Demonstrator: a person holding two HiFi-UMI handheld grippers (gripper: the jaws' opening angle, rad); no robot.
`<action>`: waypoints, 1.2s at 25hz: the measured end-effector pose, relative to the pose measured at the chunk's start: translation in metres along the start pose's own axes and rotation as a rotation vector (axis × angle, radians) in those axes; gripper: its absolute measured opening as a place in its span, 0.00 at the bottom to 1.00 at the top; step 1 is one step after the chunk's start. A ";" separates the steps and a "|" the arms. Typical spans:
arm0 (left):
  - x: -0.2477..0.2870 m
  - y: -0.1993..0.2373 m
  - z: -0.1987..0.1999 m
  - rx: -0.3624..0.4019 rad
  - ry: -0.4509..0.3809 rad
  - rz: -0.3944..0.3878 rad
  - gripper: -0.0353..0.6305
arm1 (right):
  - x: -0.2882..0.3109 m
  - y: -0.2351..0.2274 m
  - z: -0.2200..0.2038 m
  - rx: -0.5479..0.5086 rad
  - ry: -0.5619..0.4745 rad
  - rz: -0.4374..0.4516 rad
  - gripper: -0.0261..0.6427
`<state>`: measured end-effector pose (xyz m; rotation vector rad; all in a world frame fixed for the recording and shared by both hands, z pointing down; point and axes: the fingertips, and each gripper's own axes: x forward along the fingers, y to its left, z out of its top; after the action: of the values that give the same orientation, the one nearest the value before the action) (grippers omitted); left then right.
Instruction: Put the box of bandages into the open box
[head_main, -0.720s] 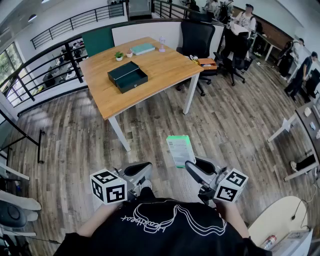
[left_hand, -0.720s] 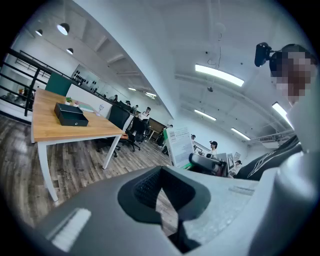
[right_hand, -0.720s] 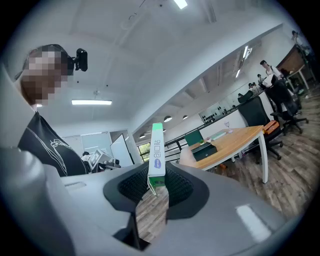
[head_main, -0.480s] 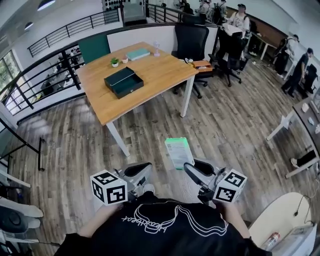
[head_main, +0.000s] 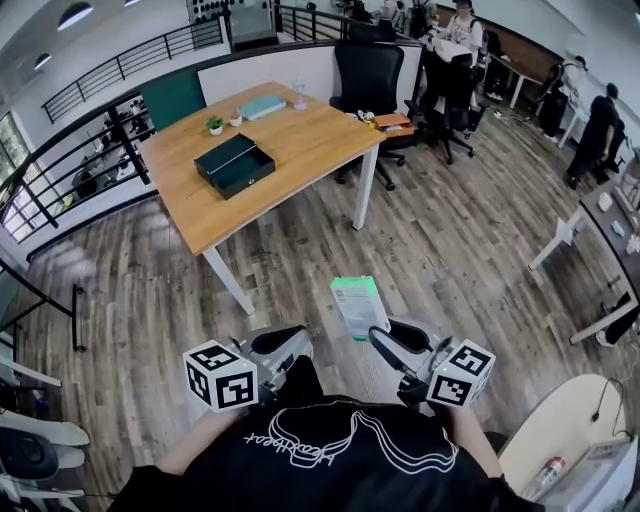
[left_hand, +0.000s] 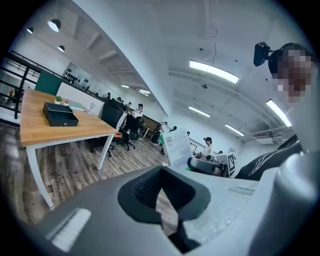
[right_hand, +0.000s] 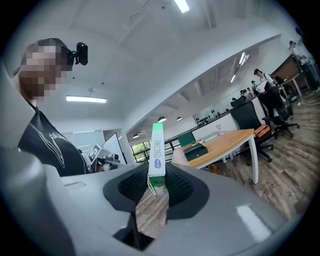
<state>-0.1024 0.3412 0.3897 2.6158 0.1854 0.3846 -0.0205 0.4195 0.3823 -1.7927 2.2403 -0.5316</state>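
A flat green-and-white box of bandages (head_main: 359, 304) stands up from my right gripper (head_main: 385, 337), which is shut on its lower end; in the right gripper view the box (right_hand: 156, 157) rises edge-on between the dark pads (right_hand: 131, 187). My left gripper (head_main: 290, 342) is held close to the body with nothing in it, its jaws together at the tips (left_hand: 161, 172). The open dark box (head_main: 233, 165) lies on a wooden table (head_main: 300, 150) well ahead and to the left, far from both grippers. It also shows as a small dark box (left_hand: 60, 114) in the left gripper view.
A small potted plant (head_main: 215, 125), a pale flat book (head_main: 261, 105) and a glass (head_main: 299, 93) sit at the table's far side. Black office chairs (head_main: 365, 75) stand behind it, with a railing (head_main: 90, 150) to the left. People are at desks on the far right.
The table and floor have slid slightly left and down in the head view as the person moves. Both grippers keep their pose, and the bandage box stays held.
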 end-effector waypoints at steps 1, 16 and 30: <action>0.001 0.004 -0.001 -0.006 0.002 0.001 0.05 | 0.003 -0.003 -0.002 0.006 0.004 -0.001 0.22; 0.009 0.124 0.039 -0.088 -0.015 0.061 0.05 | 0.119 -0.065 0.011 0.047 0.073 0.043 0.22; 0.015 0.302 0.137 -0.187 -0.057 0.130 0.05 | 0.289 -0.156 0.050 0.113 0.169 0.038 0.22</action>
<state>-0.0278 0.0194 0.4246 2.4569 -0.0390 0.3532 0.0717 0.1018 0.4160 -1.7043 2.2961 -0.8128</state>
